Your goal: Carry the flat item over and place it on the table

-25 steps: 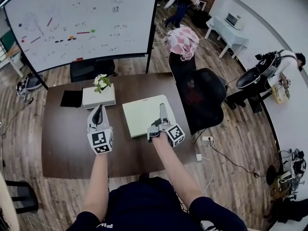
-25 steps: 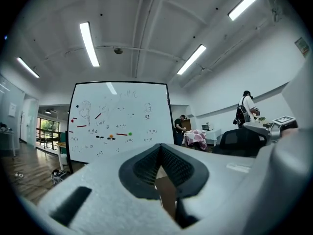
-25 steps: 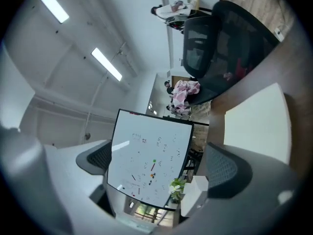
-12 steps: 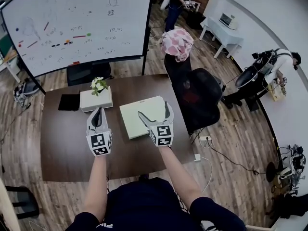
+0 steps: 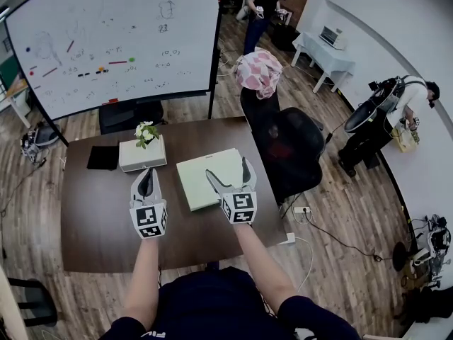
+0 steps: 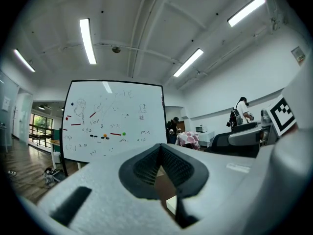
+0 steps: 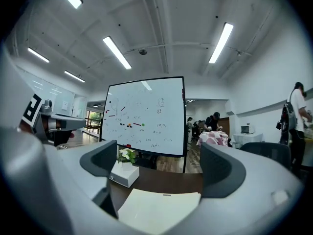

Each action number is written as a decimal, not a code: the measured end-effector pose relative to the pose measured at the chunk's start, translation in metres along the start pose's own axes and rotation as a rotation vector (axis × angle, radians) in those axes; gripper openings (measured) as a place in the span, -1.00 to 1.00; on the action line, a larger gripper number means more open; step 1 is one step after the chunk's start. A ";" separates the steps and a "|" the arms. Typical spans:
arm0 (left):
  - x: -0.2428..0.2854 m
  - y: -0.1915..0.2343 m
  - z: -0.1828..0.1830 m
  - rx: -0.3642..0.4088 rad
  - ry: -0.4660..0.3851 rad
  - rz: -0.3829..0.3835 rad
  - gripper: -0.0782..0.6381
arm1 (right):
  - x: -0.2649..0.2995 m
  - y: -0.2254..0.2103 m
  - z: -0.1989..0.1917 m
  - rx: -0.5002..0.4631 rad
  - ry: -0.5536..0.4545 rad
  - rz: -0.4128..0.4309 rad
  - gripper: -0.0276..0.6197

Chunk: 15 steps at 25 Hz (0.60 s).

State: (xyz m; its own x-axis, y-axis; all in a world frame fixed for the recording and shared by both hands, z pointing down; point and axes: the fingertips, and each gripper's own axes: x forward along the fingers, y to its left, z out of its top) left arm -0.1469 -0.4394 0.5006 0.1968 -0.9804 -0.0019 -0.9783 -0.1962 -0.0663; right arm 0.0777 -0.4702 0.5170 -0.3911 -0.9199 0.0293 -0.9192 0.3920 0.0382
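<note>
The flat item point(image 5: 200, 179), a pale cream board, lies flat on the brown table point(image 5: 99, 218), right of centre. My right gripper point(image 5: 228, 173) hovers over its right half, pointing level, jaws side by side and wide apart. They have just been closing a little, with nothing gripped between them. In the right gripper view the flat item point(image 7: 159, 210) lies on the table below the open right gripper point(image 7: 161, 168). My left gripper point(image 5: 147, 181) hangs over bare table to the item's left. Its tips meet in the left gripper view point(image 6: 159, 153), and it holds nothing.
A white box with flowers point(image 5: 143, 153) and a black flat pad point(image 5: 103, 157) sit at the table's far left. A black office chair point(image 5: 294, 147) stands at the right edge, a whiteboard point(image 5: 113, 41) behind. People stand at the far right point(image 5: 396, 105).
My right gripper has rolled from jaws stacked on the item's right part to jaws side by side, and has lifted off it. The left gripper has stayed put.
</note>
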 end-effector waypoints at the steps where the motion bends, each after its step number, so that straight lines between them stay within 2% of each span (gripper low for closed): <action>1: -0.001 -0.001 -0.001 -0.003 0.000 -0.001 -0.79 | -0.002 -0.001 0.002 0.006 -0.006 -0.011 0.65; 2: -0.002 -0.002 -0.001 -0.007 0.000 -0.003 -0.79 | -0.006 -0.003 0.004 0.011 -0.013 -0.026 0.43; 5: -0.004 -0.004 -0.001 -0.012 0.000 -0.012 -0.79 | -0.015 -0.009 0.011 0.031 -0.035 -0.072 -0.40; 7: -0.007 -0.004 0.001 -0.020 -0.002 -0.012 -0.79 | -0.020 -0.009 0.012 0.055 -0.030 -0.067 -0.89; 10: -0.009 -0.006 0.001 -0.015 -0.005 -0.019 -0.79 | -0.021 -0.002 0.011 0.068 -0.009 -0.025 -0.90; 15: -0.015 -0.015 -0.003 -0.009 0.002 -0.038 -0.79 | -0.028 -0.001 0.011 0.045 0.002 -0.047 -0.90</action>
State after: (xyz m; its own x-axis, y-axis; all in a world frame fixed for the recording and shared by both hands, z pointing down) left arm -0.1350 -0.4219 0.5048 0.2337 -0.9723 0.0023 -0.9707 -0.2335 -0.0576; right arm 0.0895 -0.4448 0.5055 -0.3474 -0.9372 0.0308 -0.9377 0.3474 -0.0050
